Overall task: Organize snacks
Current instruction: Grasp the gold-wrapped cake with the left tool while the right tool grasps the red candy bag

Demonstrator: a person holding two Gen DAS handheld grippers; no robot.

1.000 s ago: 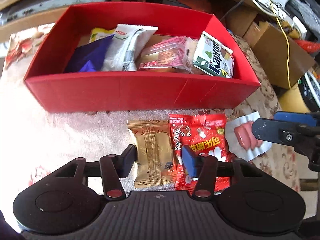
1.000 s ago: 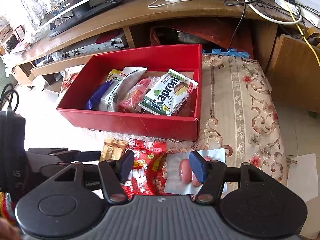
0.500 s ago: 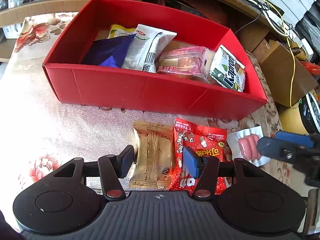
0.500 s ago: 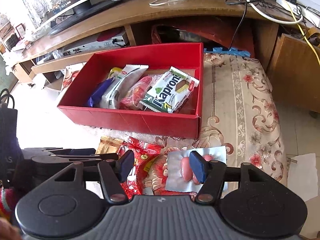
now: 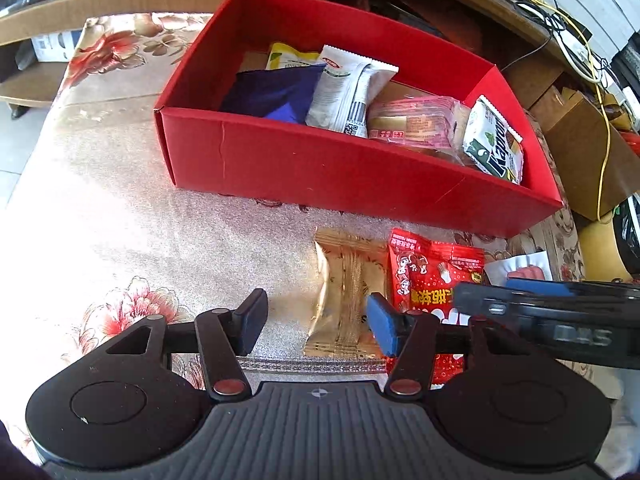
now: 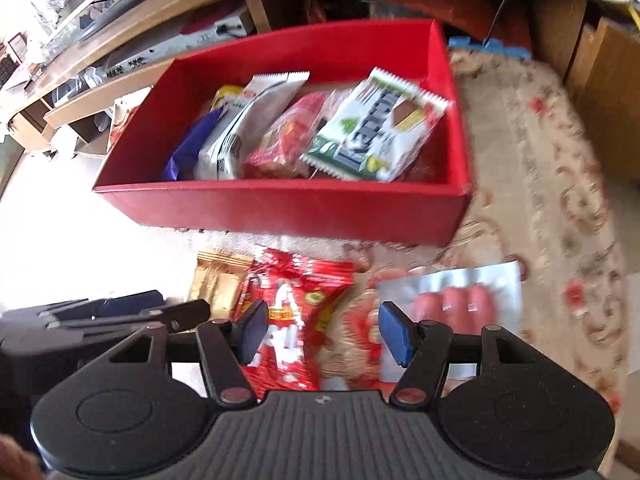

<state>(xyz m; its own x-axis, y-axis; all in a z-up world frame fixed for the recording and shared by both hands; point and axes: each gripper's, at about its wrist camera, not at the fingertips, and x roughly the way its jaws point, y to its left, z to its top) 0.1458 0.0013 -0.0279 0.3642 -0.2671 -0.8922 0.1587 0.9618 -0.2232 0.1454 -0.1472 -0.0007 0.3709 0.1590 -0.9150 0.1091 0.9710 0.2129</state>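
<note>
Floral surface (image 5: 120, 216), three packets waiting by the red box (image 5: 320, 168).
Both grippers (image 5: 316, 320) (image 6: 320, 330) spread, empty; next, close on the gold packet (image 5: 344, 292).

We take the box (image 5: 304, 164) on the bench (image 5: 120, 216) as our landmark. In it, left to right, lie a folded pouch (image 5: 276, 90), a long sachet (image 5: 348, 88), a wrapped cake pack (image 5: 416, 122) and a wafer packet (image 5: 496, 148). Before the box lie a biscuit packet (image 5: 344, 292), right of it a candy bag (image 5: 428, 276), then, further right, what seems a sausage pack (image 6: 452, 300); the right wrist view is blurred.
</note>
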